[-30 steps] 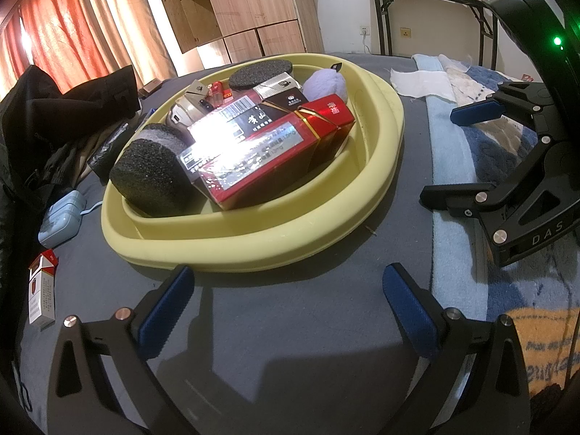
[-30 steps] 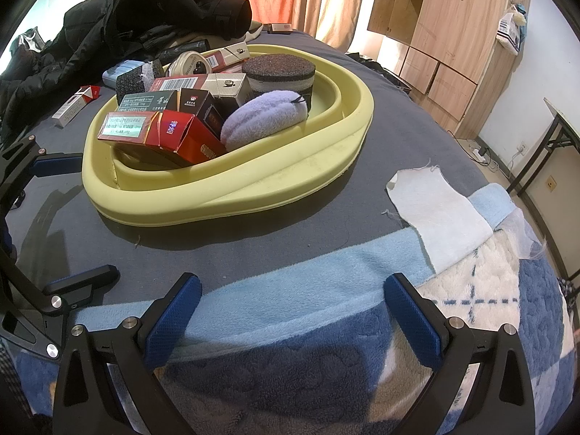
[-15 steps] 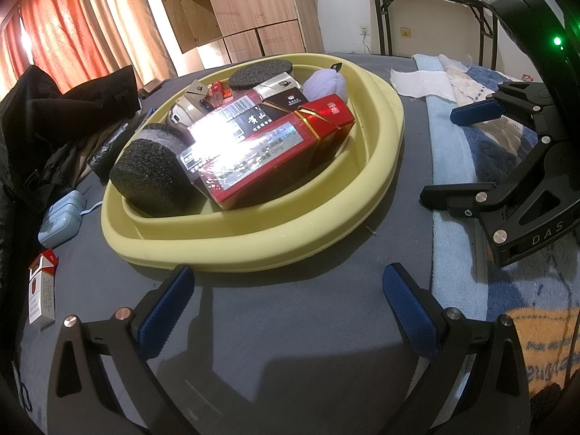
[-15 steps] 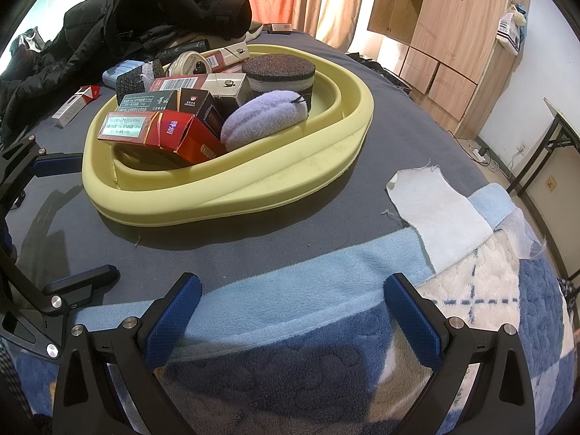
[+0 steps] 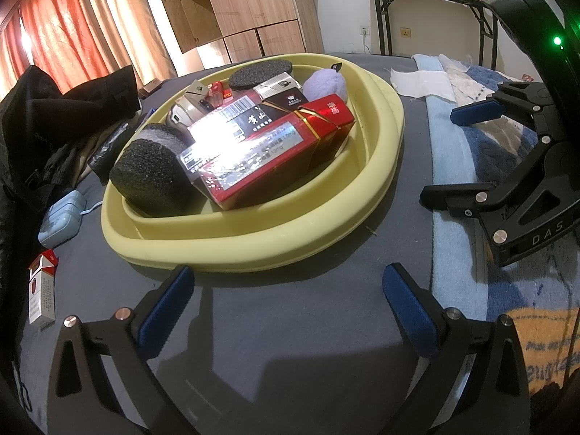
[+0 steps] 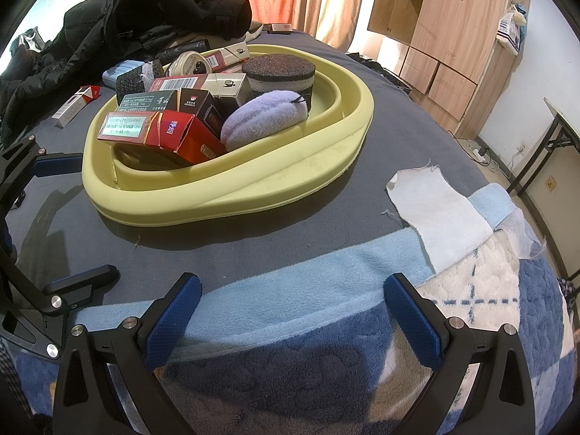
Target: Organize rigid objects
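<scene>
A pale yellow basin (image 5: 275, 243) (image 6: 253, 188) rests on the grey bed cover, filled with red cigarette cartons (image 5: 261, 159) (image 6: 163, 134), smaller boxes, black sponge blocks (image 5: 152, 177) (image 6: 279, 76) and a lilac puff (image 6: 264, 119). My left gripper (image 5: 290, 311) hovers open just in front of the basin, nothing between its blue pads. My right gripper (image 6: 293, 311) is open over the blue blanket, to the right of the basin, also empty. Each gripper shows in the other's view. A red-and-white cigarette pack (image 5: 41, 290) (image 6: 74, 105) lies outside the basin on the cover.
A light blue case (image 5: 59, 217) lies left of the basin beside a heap of black clothing (image 6: 127, 25). A white cloth (image 6: 438, 214) rests on the blanket at right. Wooden cabinets (image 6: 446, 32), orange curtains and a folding table (image 5: 427, 3) stand behind.
</scene>
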A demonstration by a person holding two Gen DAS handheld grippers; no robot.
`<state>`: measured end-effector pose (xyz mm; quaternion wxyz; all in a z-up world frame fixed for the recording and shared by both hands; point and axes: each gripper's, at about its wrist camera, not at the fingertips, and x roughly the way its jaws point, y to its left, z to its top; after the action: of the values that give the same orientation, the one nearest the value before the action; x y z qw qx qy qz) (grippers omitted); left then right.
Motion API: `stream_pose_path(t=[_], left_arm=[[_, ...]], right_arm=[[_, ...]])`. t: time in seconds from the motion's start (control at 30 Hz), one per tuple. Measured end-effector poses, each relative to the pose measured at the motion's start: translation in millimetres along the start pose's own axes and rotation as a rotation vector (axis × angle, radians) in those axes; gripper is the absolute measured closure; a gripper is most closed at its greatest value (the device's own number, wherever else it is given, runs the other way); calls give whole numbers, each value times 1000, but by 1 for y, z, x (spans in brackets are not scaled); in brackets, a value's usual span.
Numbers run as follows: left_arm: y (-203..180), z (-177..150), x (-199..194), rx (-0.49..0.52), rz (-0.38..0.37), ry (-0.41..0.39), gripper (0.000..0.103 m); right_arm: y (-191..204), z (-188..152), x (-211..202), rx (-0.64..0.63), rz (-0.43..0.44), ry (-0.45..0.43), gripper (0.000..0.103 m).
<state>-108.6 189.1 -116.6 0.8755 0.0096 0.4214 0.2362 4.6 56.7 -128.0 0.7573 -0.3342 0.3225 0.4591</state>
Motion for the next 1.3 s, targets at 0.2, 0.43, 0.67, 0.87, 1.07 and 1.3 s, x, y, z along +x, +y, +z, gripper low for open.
stream_pose_path(t=[0.2,0.43,0.67,0.87,1.07,1.3], left_arm=[[0,0,0,0,0,0,0],[0,0,0,1,1,0,0],[-2,-2,-1,-5,-7,-1,0],[-2,-3,-1,-1,0,-4,0],[-3,-3,0,2,4,-5,0],[-2,-3,1,3,5,-6,0]], right_arm=[[0,0,0,0,0,0,0],[0,0,0,0,0,0,0],[-1,0,-1,0,0,0,0],[-1,0,-1,0,0,0,0],[-1,0,-1,0,0,0,0],[-1,0,0,0,0,0,0]])
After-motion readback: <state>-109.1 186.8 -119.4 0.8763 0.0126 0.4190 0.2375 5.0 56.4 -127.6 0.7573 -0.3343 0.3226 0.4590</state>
